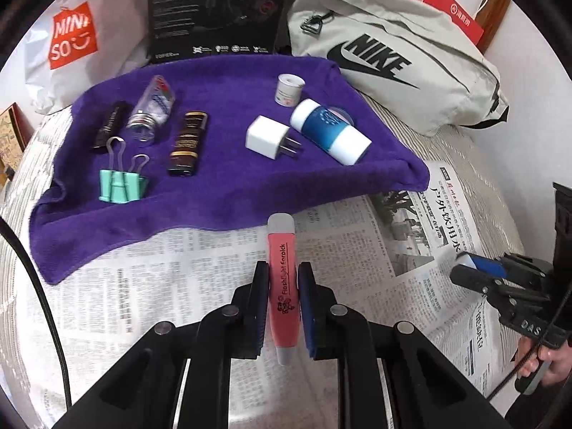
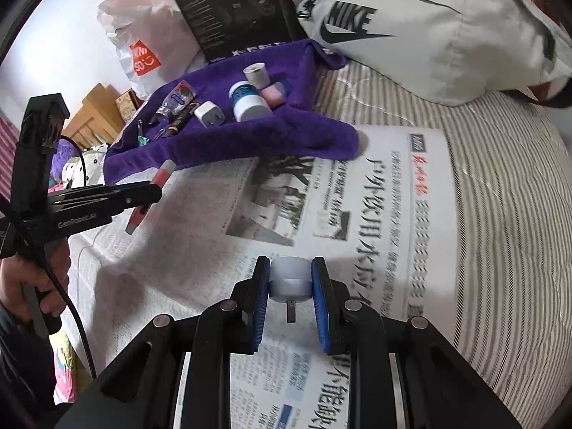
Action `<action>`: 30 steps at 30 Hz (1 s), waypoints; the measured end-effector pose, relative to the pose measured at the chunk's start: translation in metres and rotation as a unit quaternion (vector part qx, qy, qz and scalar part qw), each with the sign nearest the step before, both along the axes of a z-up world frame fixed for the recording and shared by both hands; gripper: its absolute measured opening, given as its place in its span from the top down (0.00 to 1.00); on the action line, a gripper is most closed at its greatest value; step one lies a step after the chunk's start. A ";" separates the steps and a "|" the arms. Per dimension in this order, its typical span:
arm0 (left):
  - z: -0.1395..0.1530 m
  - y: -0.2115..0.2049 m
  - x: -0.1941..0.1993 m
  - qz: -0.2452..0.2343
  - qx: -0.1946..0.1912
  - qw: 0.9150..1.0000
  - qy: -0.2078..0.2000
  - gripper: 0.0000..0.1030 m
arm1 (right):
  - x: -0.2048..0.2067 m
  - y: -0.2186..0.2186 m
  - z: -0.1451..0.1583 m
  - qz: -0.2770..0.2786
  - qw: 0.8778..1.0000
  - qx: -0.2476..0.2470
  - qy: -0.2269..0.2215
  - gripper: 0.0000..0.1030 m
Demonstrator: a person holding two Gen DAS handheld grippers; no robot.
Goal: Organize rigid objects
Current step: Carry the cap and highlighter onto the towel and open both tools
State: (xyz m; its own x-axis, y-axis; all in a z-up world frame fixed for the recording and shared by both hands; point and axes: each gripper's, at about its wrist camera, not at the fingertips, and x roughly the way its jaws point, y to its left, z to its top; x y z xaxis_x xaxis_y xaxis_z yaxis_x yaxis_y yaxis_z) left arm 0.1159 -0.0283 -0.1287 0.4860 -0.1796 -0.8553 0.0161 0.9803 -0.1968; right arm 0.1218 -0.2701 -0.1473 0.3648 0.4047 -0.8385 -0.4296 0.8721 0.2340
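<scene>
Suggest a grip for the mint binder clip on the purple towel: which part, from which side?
Take the mint binder clip by its wide flat body, coming from above, pads on the two long faces. It lies flat, wire handles pointing away toward the glass jar; those loops are thin and would likely slip.

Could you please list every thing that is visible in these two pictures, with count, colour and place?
pink flashlight earpick: 1, pink and grey, in left gripper
white plug: 1, white, in right gripper
charger plug: 1, white, on towel
towel: 1, purple, on newspaper
binder clips: 2, mint green, towel's near left
dark tubes: 2, black-brown, left on towel
clear bottle: 1, transparent, between the tubes
blue-white cylinder: 1, right on towel
small white roll: 1, far on towel
pink piece: 1, behind cylinder
newspaper: white, printed, on striped bedding
Nike bag: 1, grey, far right
Miniso bag: 1, white, far left
black box: 1, far
left gripper: shut
right gripper: shut
</scene>
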 end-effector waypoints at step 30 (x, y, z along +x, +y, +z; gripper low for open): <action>0.004 0.036 0.110 0.010 0.007 1.000 0.010 0.84 | 0.079 0.071 0.052 0.070 0.996 -0.011 -0.054 0.77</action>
State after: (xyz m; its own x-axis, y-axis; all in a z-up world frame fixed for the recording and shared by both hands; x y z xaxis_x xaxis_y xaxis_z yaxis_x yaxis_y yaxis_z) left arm 0.2264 0.0081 -0.1246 0.4722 -0.1582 -0.8672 -0.0068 0.9831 -0.1831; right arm 0.2003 -0.1988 -0.0954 0.3943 0.4401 -0.8068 -0.5687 0.8064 0.1620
